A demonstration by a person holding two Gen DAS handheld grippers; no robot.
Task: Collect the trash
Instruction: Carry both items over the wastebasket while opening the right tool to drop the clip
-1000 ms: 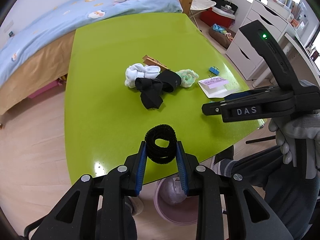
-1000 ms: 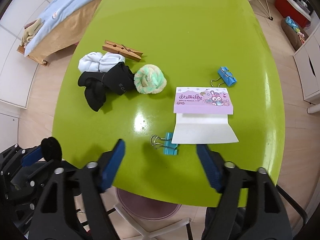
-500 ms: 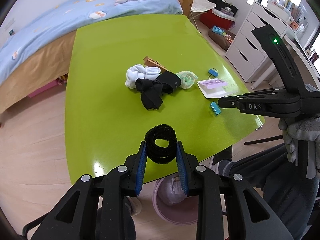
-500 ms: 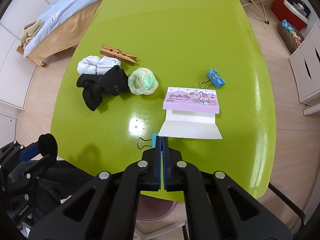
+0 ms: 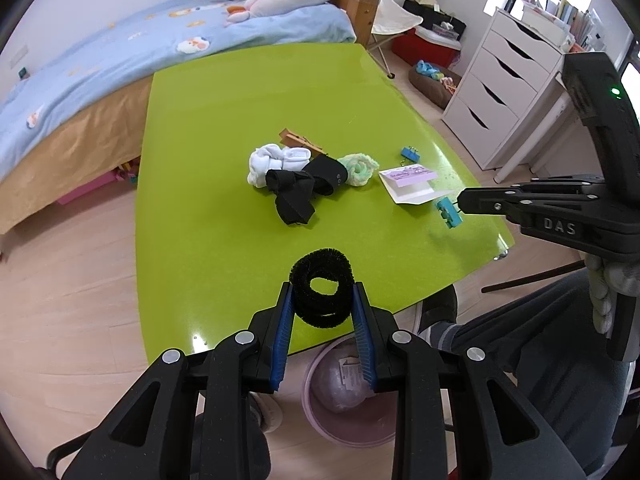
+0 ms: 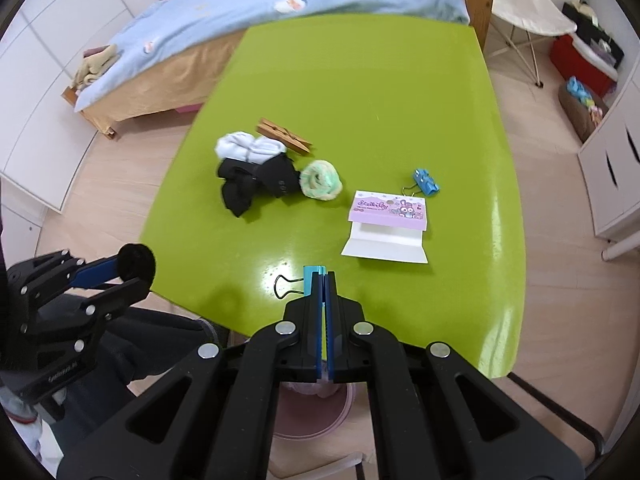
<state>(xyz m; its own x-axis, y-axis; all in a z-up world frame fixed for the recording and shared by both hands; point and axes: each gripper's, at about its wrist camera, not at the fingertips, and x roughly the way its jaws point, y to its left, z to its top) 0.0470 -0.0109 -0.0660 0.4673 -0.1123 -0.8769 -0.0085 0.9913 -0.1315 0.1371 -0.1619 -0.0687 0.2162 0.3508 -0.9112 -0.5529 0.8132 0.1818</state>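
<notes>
Right claw (image 6: 323, 280) is clamped fully on a teal binder clip (image 6: 310, 280), clear of the bench (image 6: 360, 100) above its near edge. Left claw (image 5: 323, 308) is narrowly closed on a black hair tie (image 5: 322, 292). Judgement: keep both grips firm, carry over the pink bin (image 5: 344, 400) under the near edge, then release.

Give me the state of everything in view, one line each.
Left tongs: shut on the black scrunchie.
Right tongs: shut on a teal binder clip, lifted off the table.
Second binder clip: lying on the green table.
Purple card: lying unfolded.
Black sock: crumpled against the white sock.
Green scrunchie: lying loose.
Clothespin: closed.
Pink bin: open, below the table edge.
</notes>
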